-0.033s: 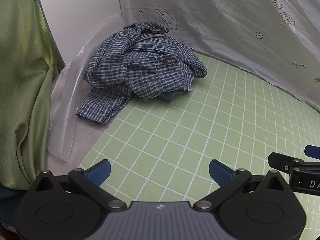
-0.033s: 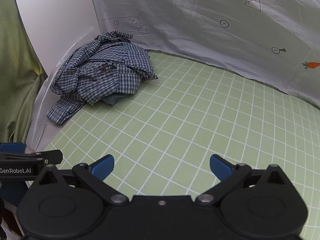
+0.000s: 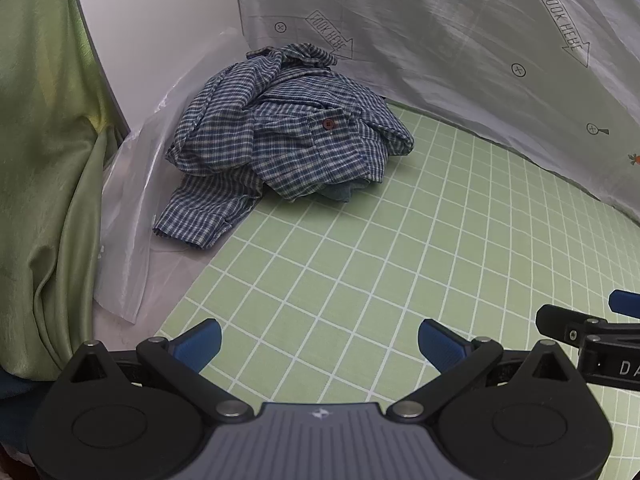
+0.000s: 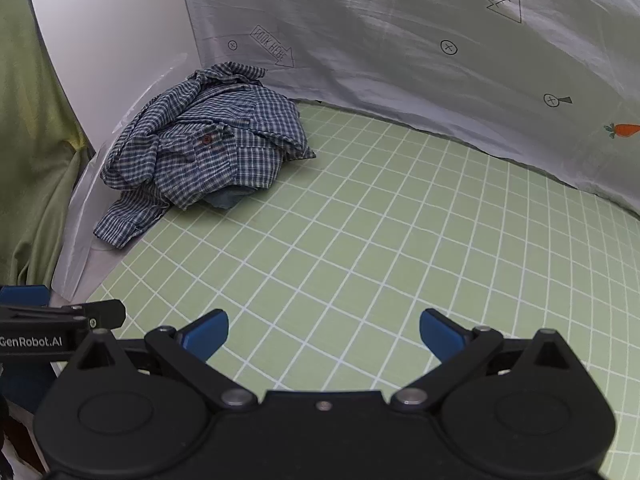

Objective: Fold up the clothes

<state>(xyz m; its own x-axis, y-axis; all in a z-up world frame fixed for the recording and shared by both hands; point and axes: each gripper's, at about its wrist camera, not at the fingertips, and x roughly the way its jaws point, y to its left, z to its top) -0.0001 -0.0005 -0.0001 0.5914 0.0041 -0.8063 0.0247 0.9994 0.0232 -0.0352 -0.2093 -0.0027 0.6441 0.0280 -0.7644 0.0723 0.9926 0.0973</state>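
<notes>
- Pale green gridded mat point(image 3: 400, 264) covered the work surface, with a grey printed sheet carrying carrots and arrows point(image 3: 460, 60) hung behind it and a white panel point(image 3: 160, 40) at the far left corner.
- Your crumpled blue-and-white checked button shirt point(image 3: 288, 140) sat heaped in that far left corner, its bulk on the mat and one edge on a sheet of clear plastic film point(image 3: 128, 216); a flat cuffed part, probably a sleeve, trailed out of the heap toward you.
- It was bunched, not folded, and something duller blue showed under its near edge; from this angle you could not tell whether that was lining or a second garment.
- You held the left gripper point(image 3: 320, 344) with its blue pads spread wide and nothing between them, low over the near edge of the mat.
- You held the right gripper point(image 4: 324, 332) just as wide apart and just as empty, close beside the left one.
- From both tools the heap lay ahead and to the left, well apart, so your left hand was the nearer one.
- The heap's long axis ran roughly from the trailing cuff near you up to the collar end by the sheet.
</notes>
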